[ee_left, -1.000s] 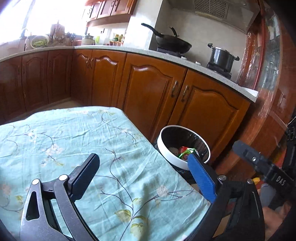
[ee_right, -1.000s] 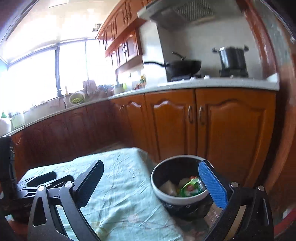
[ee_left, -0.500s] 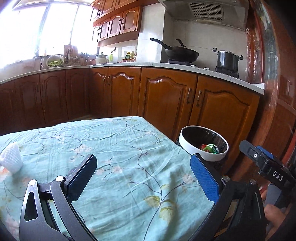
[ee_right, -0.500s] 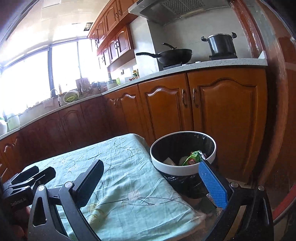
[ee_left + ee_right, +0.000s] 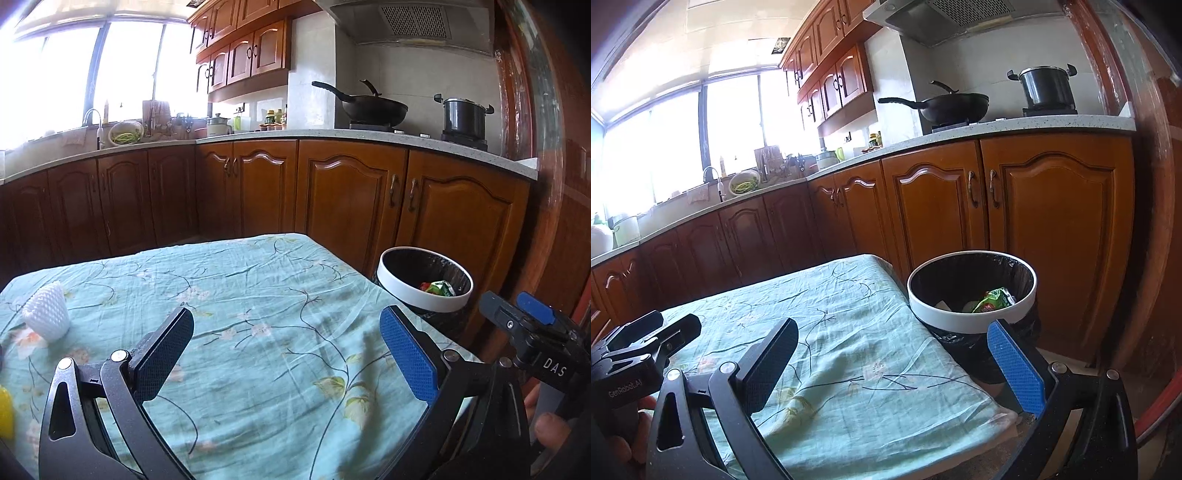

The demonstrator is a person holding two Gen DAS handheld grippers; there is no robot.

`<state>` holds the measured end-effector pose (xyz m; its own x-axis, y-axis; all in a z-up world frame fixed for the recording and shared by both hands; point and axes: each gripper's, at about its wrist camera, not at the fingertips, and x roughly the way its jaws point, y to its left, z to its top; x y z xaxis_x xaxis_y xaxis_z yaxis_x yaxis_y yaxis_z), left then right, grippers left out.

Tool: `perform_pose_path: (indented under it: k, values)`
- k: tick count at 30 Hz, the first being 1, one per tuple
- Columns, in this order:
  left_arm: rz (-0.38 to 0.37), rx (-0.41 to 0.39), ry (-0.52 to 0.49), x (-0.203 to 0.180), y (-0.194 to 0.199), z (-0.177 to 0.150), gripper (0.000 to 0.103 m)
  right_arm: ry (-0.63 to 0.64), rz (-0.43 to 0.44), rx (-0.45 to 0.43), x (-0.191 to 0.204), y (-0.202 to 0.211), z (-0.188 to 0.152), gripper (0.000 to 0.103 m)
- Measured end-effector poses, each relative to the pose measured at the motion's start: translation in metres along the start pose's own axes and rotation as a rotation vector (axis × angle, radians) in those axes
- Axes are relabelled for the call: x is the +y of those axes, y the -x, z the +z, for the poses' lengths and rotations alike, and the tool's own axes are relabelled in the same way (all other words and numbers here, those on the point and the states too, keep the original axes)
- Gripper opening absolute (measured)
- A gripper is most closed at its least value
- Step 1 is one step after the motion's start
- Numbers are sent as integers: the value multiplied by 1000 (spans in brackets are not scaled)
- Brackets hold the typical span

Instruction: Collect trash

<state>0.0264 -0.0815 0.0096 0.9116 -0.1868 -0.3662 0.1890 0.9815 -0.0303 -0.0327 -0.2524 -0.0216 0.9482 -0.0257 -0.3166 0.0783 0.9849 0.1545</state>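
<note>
A round white-rimmed trash bin (image 5: 424, 295) (image 5: 971, 312) with a black liner stands on the floor off the table's right edge. A green and red wrapper (image 5: 437, 288) (image 5: 991, 300) and pale scraps lie inside it. A white foam net sleeve (image 5: 46, 314) stands on the cloth at the left. My left gripper (image 5: 286, 349) hovers open and empty over the table. My right gripper (image 5: 892, 363) is open and empty above the table's near right corner, short of the bin. A yellow object (image 5: 5, 410) shows at the left edge, mostly cut off.
A teal flowered tablecloth (image 5: 240, 314) covers the table. Brown kitchen cabinets (image 5: 351, 199) run behind it, with a wok (image 5: 369, 107) and a pot (image 5: 463, 114) on the stove. A red door frame (image 5: 1152, 221) stands right of the bin. Fingers of a hand (image 5: 550, 428) hold the right gripper.
Both grippers have drawn back and up from the bin, both open throughout. The left view now takes in more of the table, including the foam sleeve.
</note>
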Motion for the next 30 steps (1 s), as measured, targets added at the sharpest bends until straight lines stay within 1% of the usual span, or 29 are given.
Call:
perform_pose_path:
  k: [9,12,17,30]
  values:
    - [22,-14,7,2,10,0,103,12,15,-13,5,3,1,103]
    - [28,-17,4,2,11,0,103,14,32,-11,7,2,1,103]
    - [38,-11,9,2,10,0,103,15,37,-1,8,-1,0,103]
    - [39,-4,2,-1,8,0,103,8,39,1,9,0,1,103]
